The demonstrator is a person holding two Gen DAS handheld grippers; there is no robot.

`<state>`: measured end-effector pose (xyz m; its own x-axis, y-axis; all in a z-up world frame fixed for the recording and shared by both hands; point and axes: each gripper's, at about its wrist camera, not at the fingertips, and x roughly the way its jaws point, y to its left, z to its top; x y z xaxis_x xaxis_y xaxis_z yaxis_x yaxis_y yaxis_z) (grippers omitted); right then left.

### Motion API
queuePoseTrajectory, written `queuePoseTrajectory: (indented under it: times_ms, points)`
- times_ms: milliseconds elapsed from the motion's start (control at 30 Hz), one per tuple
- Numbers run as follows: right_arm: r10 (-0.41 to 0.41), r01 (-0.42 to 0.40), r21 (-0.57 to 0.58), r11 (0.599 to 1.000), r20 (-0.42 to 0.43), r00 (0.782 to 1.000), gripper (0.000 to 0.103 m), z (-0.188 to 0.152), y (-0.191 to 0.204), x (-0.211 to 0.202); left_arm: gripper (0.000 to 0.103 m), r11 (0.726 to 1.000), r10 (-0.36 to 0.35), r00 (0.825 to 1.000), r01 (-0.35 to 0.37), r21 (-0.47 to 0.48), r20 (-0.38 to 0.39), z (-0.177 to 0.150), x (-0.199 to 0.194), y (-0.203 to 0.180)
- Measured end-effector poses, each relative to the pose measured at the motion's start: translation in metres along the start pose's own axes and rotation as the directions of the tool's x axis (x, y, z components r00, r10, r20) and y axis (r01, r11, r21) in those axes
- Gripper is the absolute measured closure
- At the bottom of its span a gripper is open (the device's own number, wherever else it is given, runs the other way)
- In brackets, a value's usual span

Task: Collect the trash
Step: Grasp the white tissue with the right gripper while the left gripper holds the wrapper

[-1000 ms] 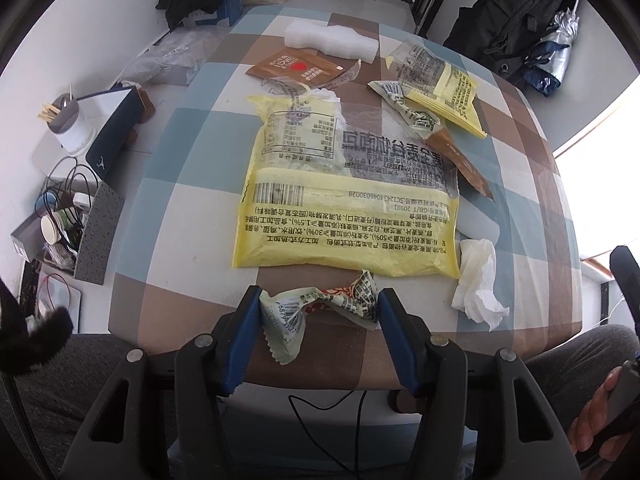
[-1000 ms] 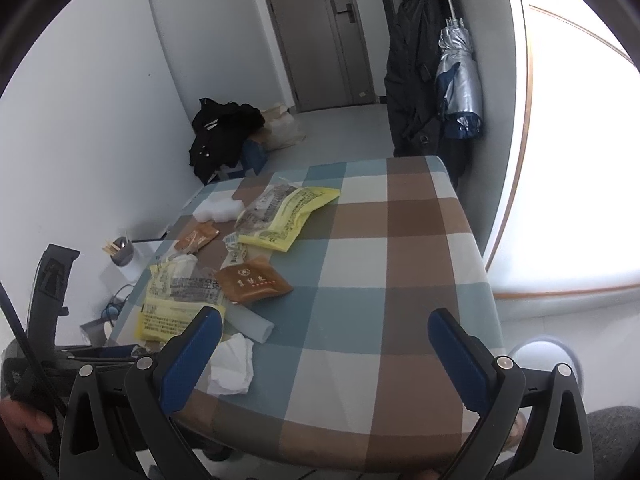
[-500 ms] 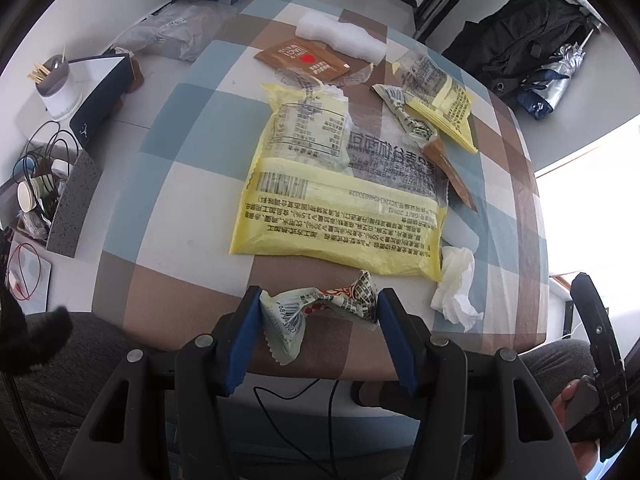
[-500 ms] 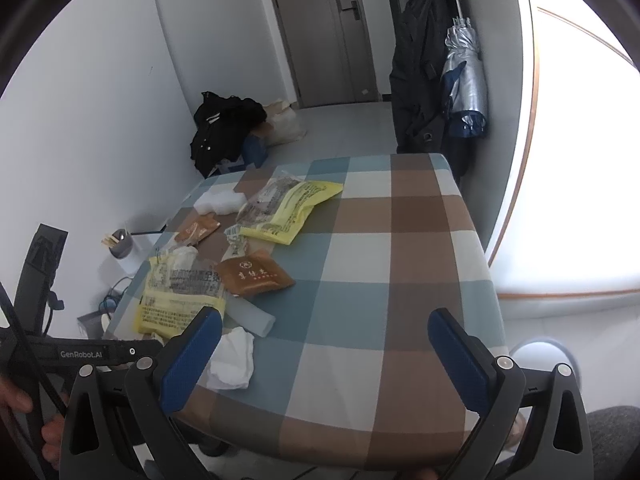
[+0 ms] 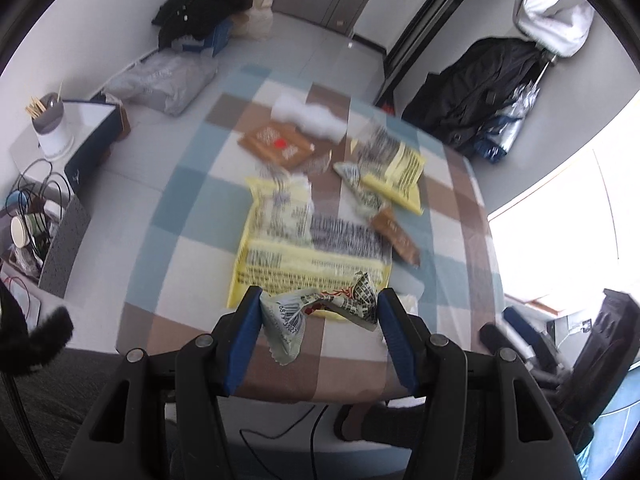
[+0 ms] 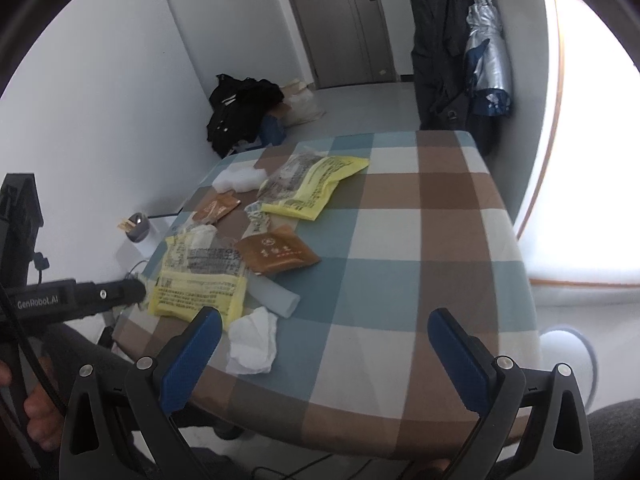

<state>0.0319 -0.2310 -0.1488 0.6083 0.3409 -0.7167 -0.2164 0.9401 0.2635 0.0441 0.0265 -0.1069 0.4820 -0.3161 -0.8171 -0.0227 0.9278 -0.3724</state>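
Pinching a crumpled barcode wrapper [image 5: 320,310] between both blue pads, the left tongs [image 5: 319,316] hold it above the near edge of the checked surface [image 6: 436,240] (blurred view). Right tongs [image 6: 324,344] gape empty beside a white tissue [image 6: 254,342] and large yellow packet [image 6: 198,280].

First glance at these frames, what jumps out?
A crumpled wrapper clamped in the left gripper, lifted off the near edge of the checked table. Behind it, a big yellow bag lies mid-table among other litter. The right gripper hangs open and empty, a white tissue by its left finger.
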Motion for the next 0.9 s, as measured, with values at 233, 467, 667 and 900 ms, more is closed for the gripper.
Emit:
queuePoseTrajectory:
  times_ms: [233,467,667,900]
  points:
    - [0.078,-0.082,-0.036,0.996,-0.109,0.991,0.016,-0.008,0.023,0.026,0.049,1.0,-0.005,0.998,0.006,-0.008,0.063,0.006,-0.013,0.009]
    - [0.084,-0.091,-0.032,0.995,-0.17,0.982,0.034,-0.012,0.034,0.05,0.049,1.0,0.002,0.997,-0.001,-0.008,0.074,0.007,-0.017,0.015]
    - [0.052,-0.073,-0.105,0.992,-0.185,0.981,0.047,-0.016,0.048,0.057,0.049,1.0,-0.013,0.997,0.014,-0.011,0.07,0.007,-0.018,0.017]
    - [0.007,-0.038,-0.152,0.988,-0.197,0.98,0.075,-0.019,0.052,0.06,0.049,1.0,0.001,0.998,0.0,-0.015,0.069,0.005,-0.017,0.017]
